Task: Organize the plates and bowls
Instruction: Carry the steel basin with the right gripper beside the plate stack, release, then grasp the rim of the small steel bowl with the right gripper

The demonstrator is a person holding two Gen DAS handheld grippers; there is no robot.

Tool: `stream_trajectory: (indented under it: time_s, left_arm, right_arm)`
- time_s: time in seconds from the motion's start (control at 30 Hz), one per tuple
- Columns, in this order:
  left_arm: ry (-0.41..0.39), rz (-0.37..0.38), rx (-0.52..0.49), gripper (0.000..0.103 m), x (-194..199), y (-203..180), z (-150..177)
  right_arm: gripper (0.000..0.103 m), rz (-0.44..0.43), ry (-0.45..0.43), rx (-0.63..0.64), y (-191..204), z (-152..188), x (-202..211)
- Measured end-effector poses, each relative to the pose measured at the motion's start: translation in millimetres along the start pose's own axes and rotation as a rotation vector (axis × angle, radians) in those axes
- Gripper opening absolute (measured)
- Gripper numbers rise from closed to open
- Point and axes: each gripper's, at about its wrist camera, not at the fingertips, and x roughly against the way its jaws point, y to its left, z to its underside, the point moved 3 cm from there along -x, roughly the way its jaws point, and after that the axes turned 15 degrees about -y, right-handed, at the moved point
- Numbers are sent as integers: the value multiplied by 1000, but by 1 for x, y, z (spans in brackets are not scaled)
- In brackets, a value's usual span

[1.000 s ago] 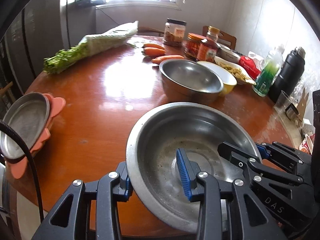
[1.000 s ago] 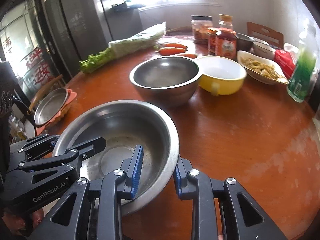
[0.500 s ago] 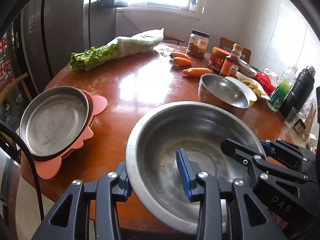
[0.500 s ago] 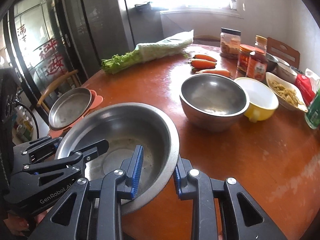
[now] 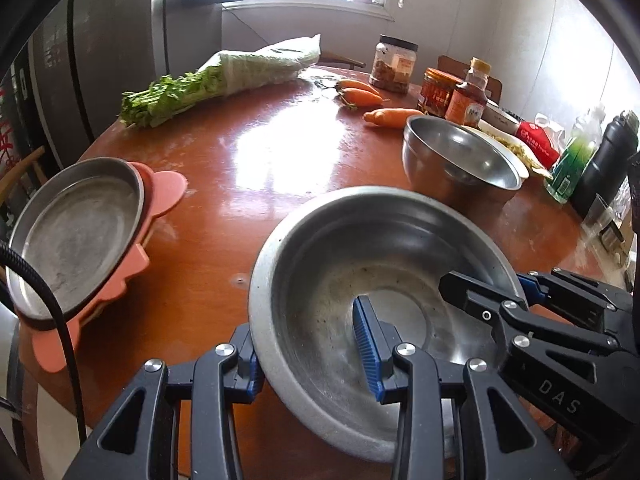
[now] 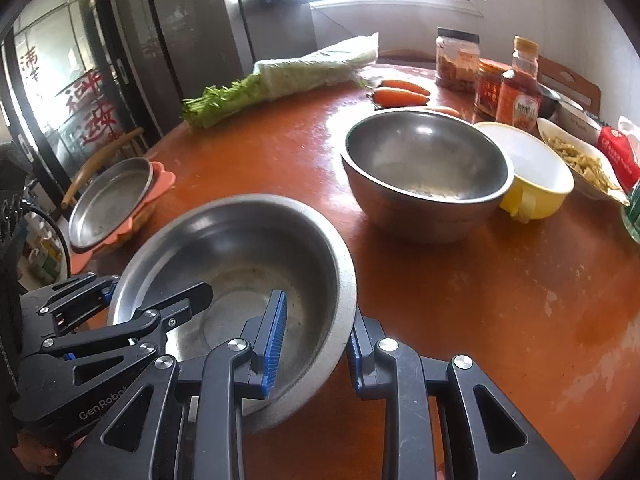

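A wide steel bowl is held between both grippers above the round wooden table. My left gripper is shut on its left rim, one finger inside and one outside. My right gripper is shut on its right rim the same way. A deeper steel bowl stands further back, with a yellow bowl touching its right side. A flat steel plate lies on a pink plate at the table's left edge.
Bagged celery, carrots, jars and a sauce bottle line the back. A dish of food, a green bottle and a black flask stand at the right. A fridge stands behind the table at the left.
Both grippers have carried the wide steel bowl leftward and back from the deeper bowl, toward the steel plate on the pink plate. The grip on the rim is unchanged.
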Motion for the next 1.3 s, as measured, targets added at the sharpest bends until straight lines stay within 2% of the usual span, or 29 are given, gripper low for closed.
stream_trajectory:
  time_s: [0.33, 0.6, 0.83, 1.07, 1.3]
  left_arm:
    - [-7, -13, -24, 40, -5, -5, -6]
    - [-27, -35, -28, 46, 3, -3, -19]
    - [-45, -58, -29, 48, 11, -2, -34]
    - [-76, -55, -51, 49, 19, -7, -55]
    - [-90, -36, -92, 50, 8, -21, -89]
  right_arm:
    - [28, -10, -1, -36, -11, -3, -2]
    - [39, -30, -8, -88, -19, -11, 5]
    - [39, -28, -31, -101, -26, -23, 20]
    - [44, -6, -78, -130, -40, -42, 40]
    - [46, 62, -110, -175, -71, -60, 51]
